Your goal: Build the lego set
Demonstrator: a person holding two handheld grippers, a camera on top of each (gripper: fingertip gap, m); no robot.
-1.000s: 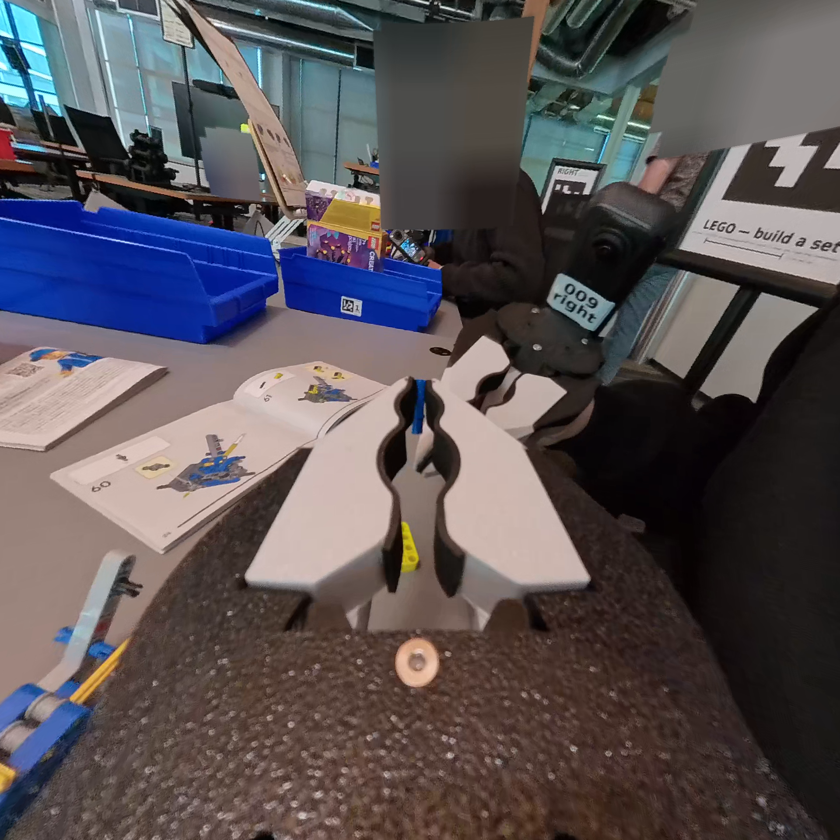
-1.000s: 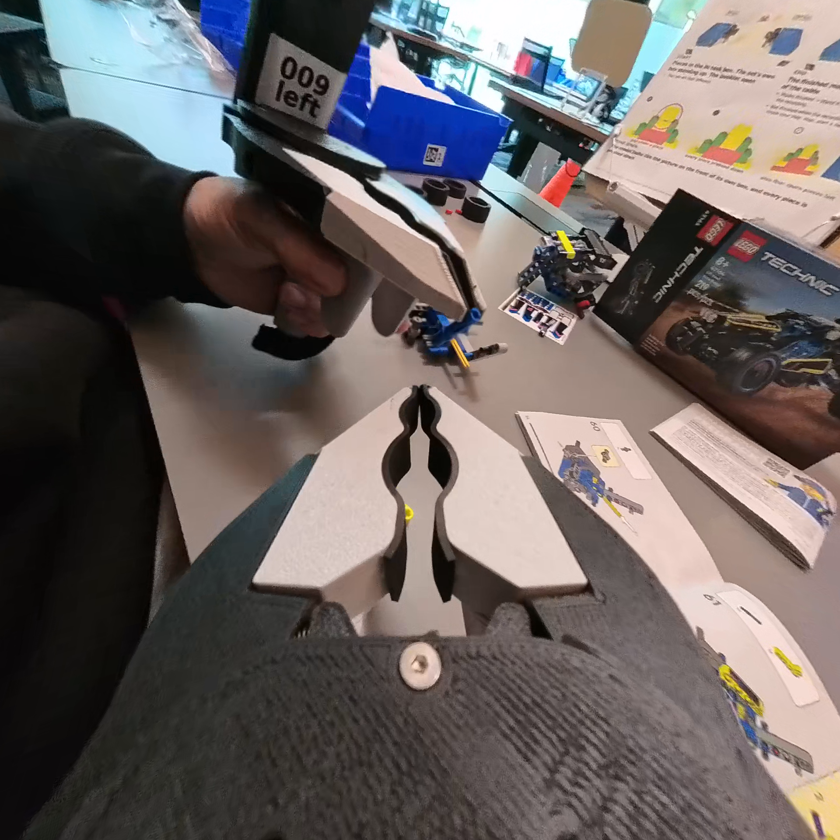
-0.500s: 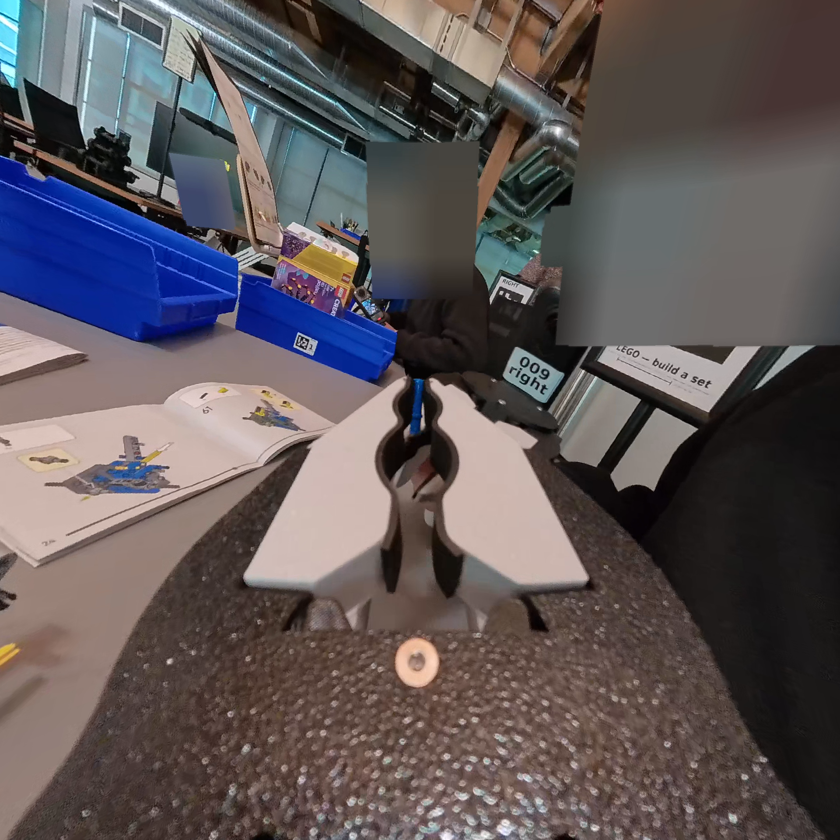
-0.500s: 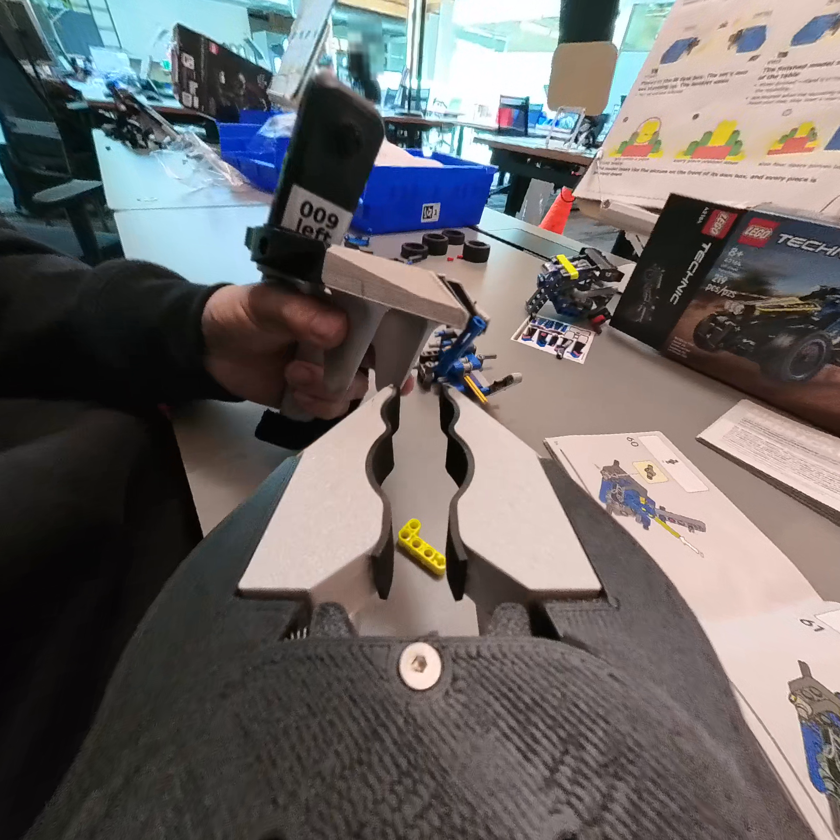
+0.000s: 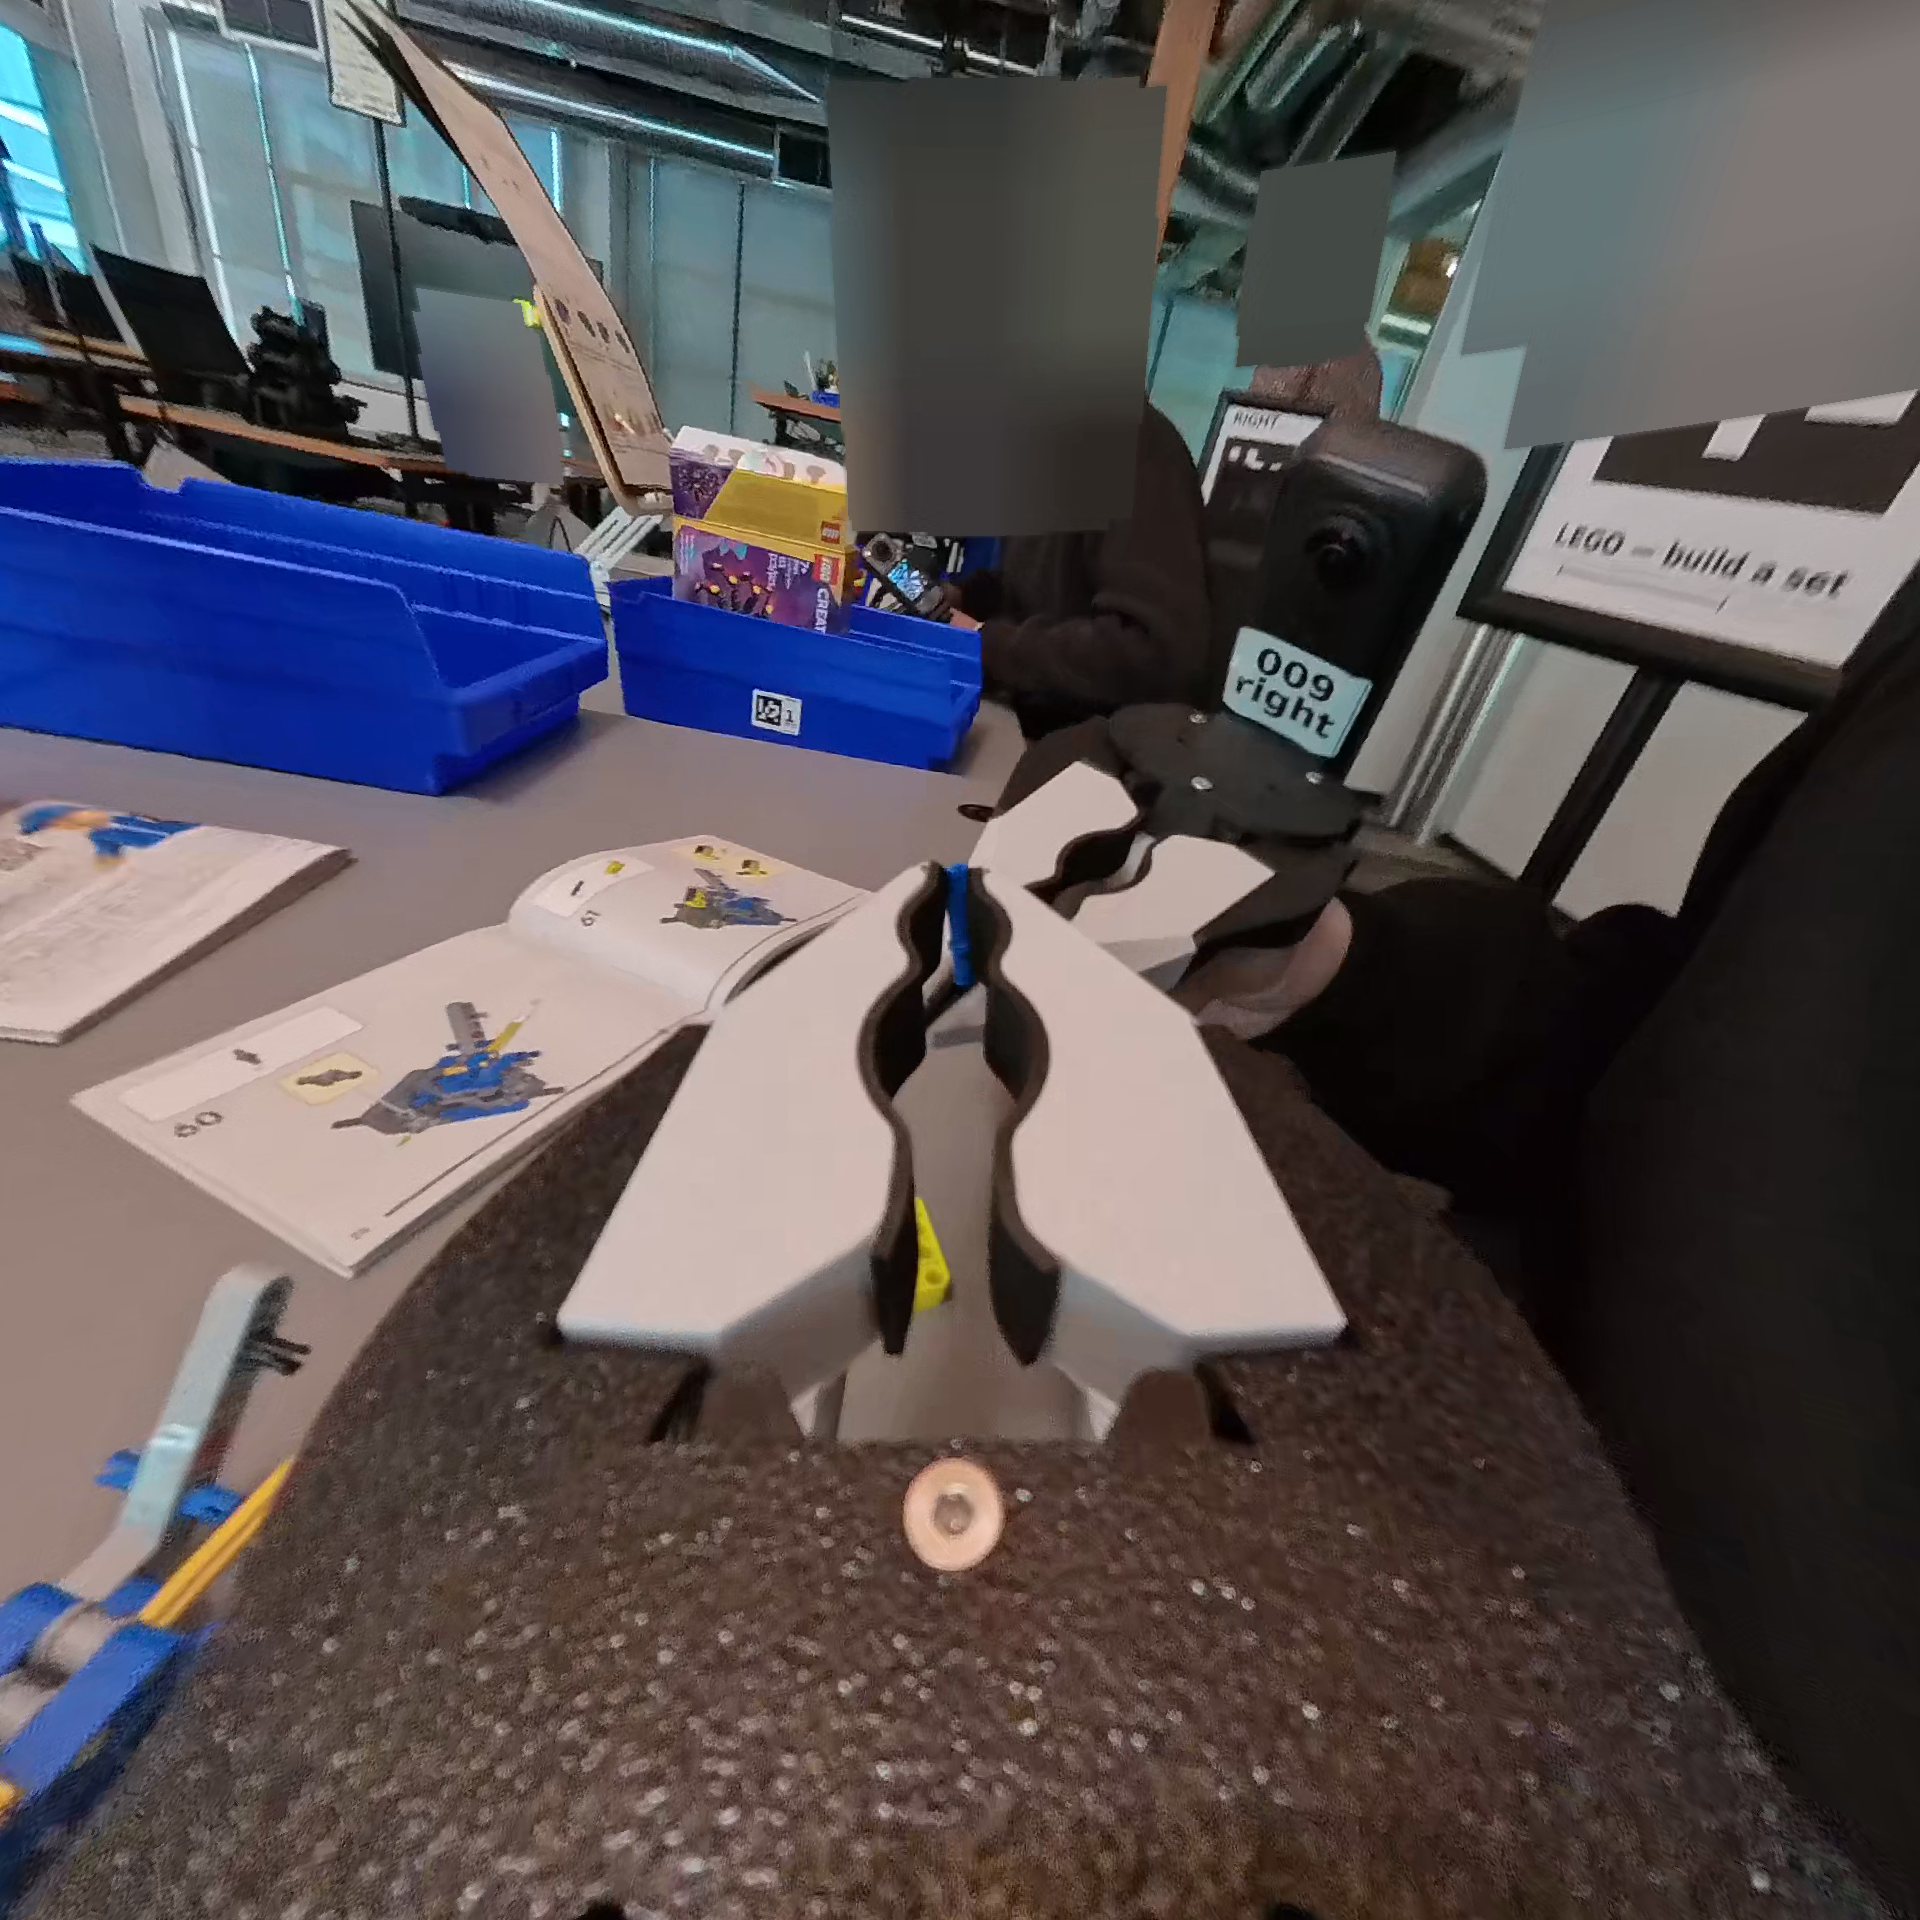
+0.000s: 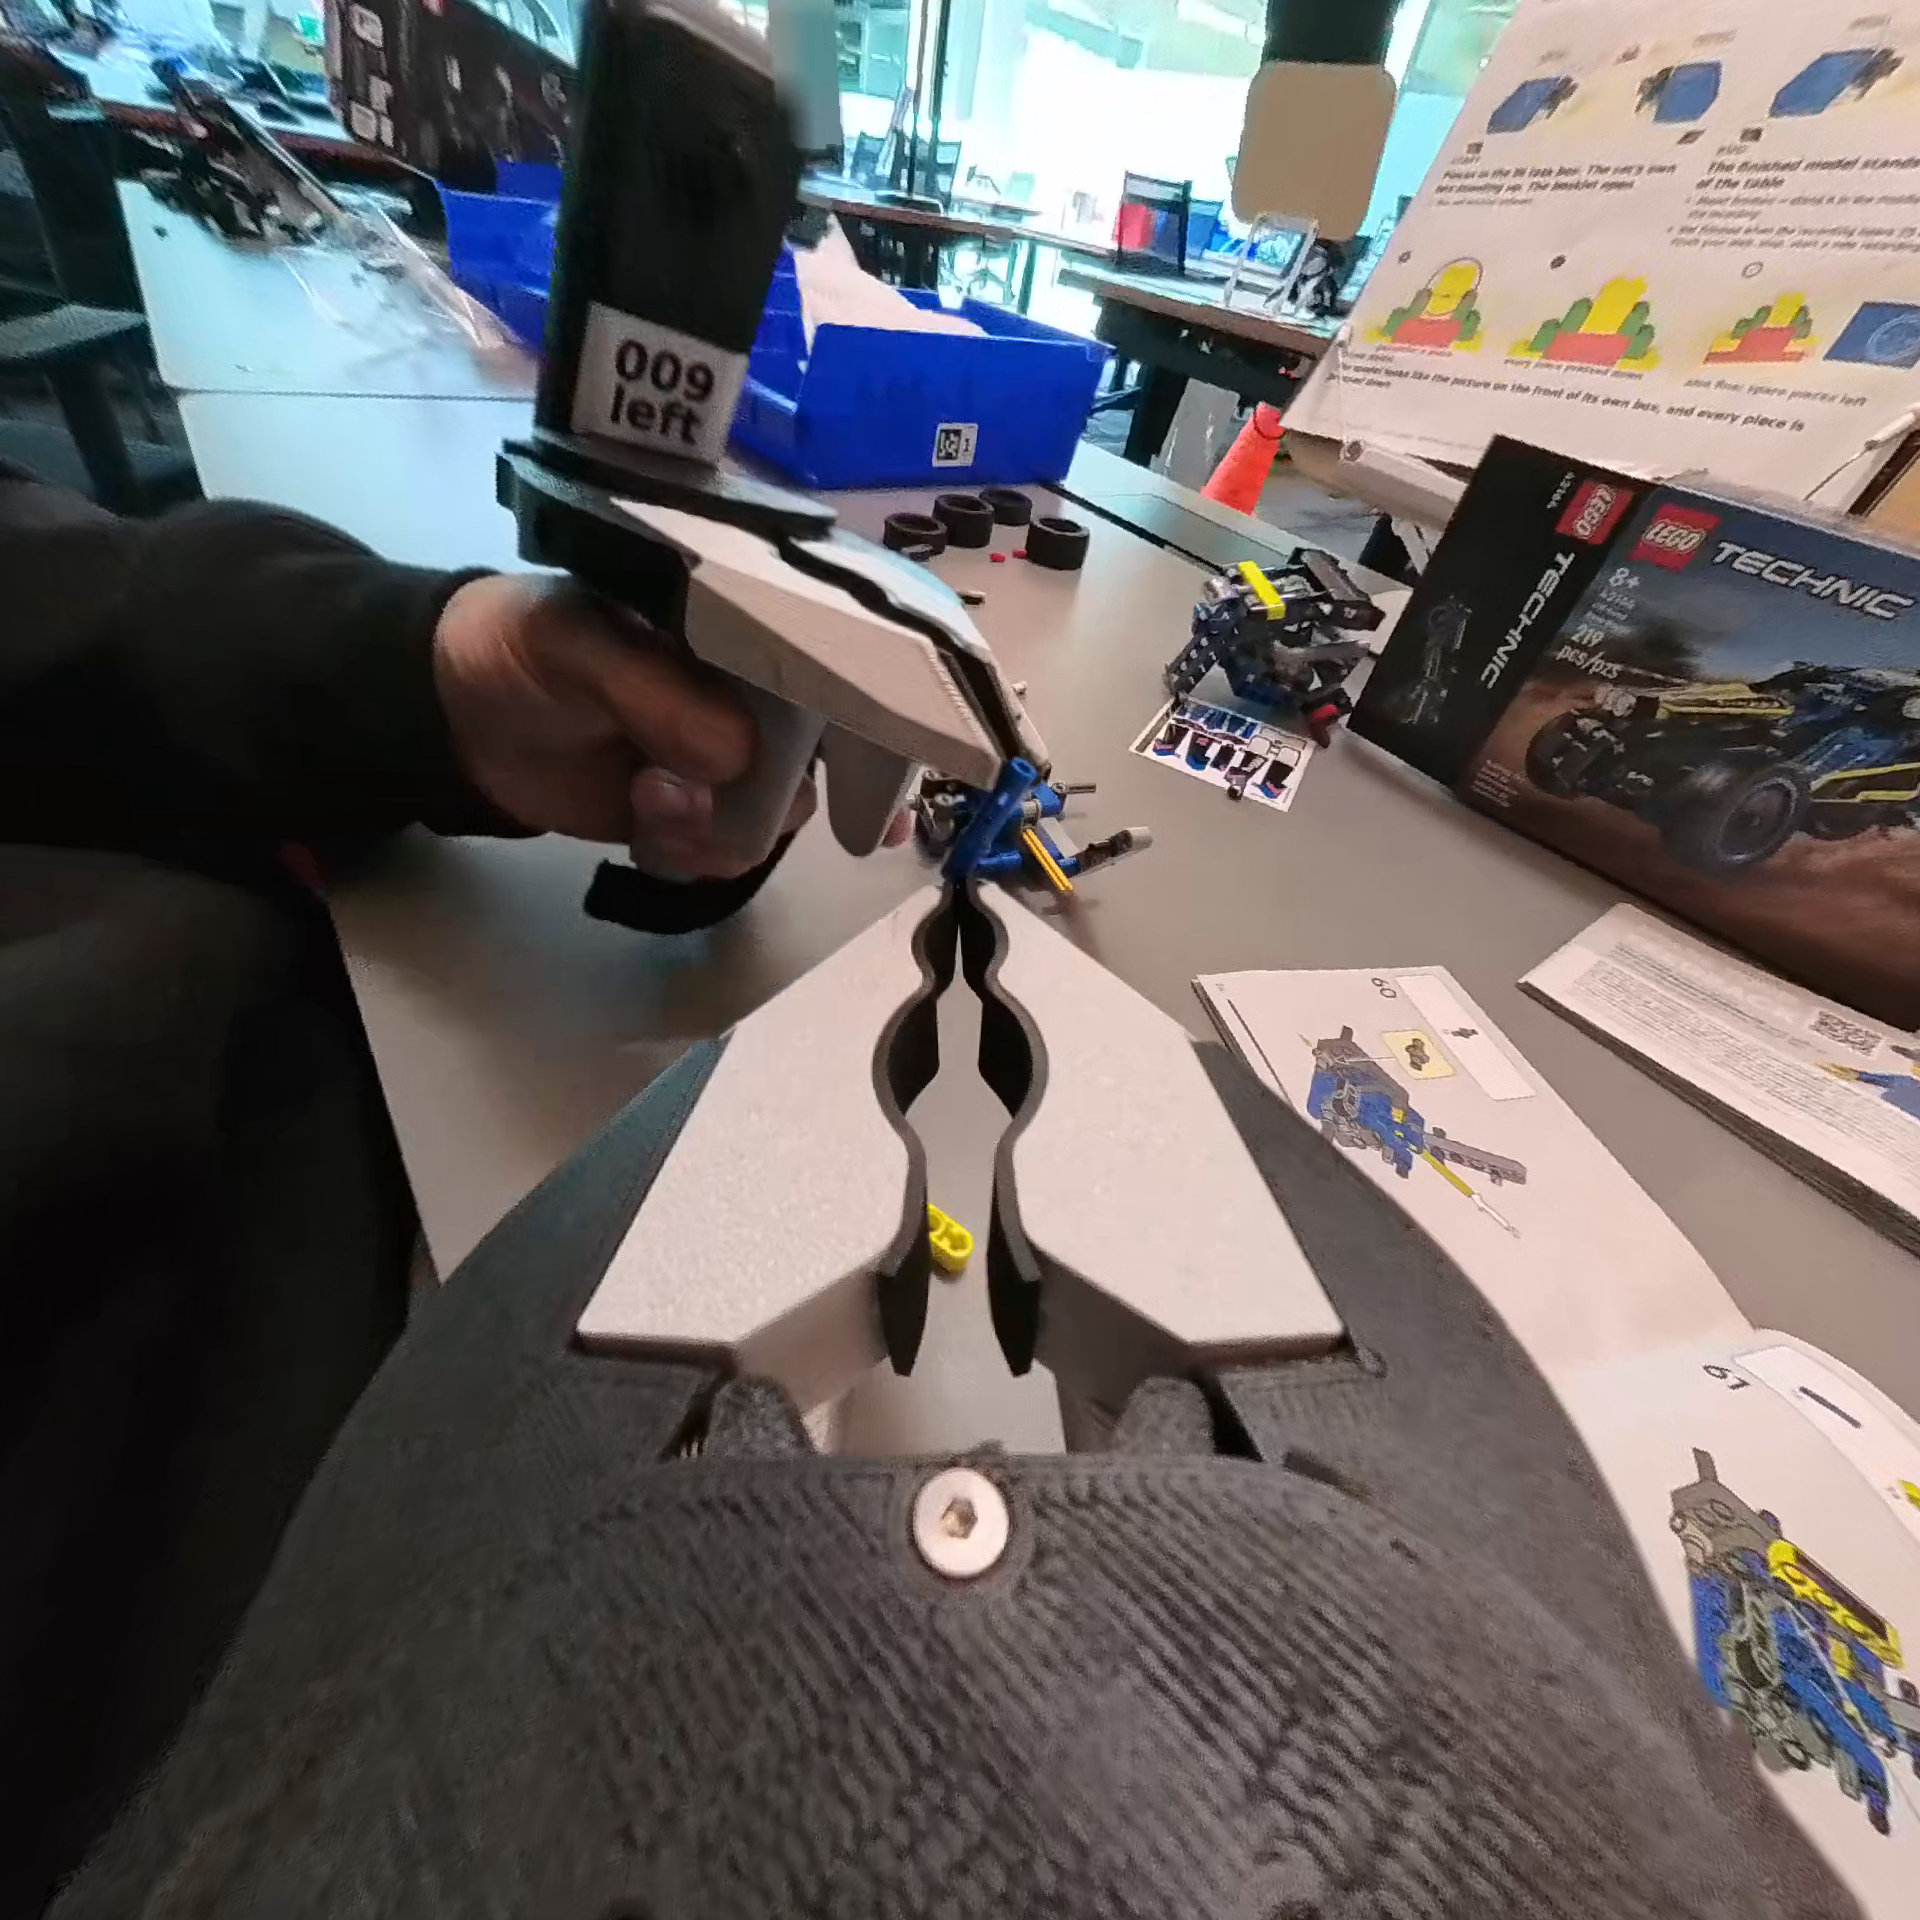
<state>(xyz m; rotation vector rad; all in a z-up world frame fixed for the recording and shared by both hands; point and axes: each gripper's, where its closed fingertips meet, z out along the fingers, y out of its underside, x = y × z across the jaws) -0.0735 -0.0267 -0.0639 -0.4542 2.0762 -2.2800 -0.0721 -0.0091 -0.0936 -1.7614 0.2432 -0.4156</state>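
My left gripper [image 5: 956, 883] is shut on a thin blue pin [image 5: 958, 925] and holds it above the grey table. In the right wrist view the left gripper [image 6: 1013, 753] points down and right, with the blue pin [image 6: 995, 821] sticking out of its tip. My right gripper [image 6: 961, 904] is shut, its tips closed on the pin's lower end. It also shows in the left wrist view [image 5: 1003, 847], facing the left gripper. A small yellow angled piece [image 6: 948, 1238] lies on the table under both grippers [image 5: 930, 1262].
A blue sub-assembly with a yellow axle [image 5: 94, 1590] [image 6: 1049, 862] lies nearby. The open instruction booklet [image 5: 416, 1070] [image 6: 1403, 1091], a second booklet, the set's box [image 6: 1662, 675], a larger built part [image 6: 1278, 644], a sticker sheet, several tyres [image 6: 977, 520] and blue bins [image 5: 260, 623] share the table. Only a small space, under 4 cm, lies between the two pairs of fingers. The right tips stand about 9 cm off the small yellow angled piece [image 6: 948, 1238].
My right gripper was shut, opened half a second ago, and has now closed on the end of the blue pin. My left gripper tilted up, then came back down, still holding the pin.
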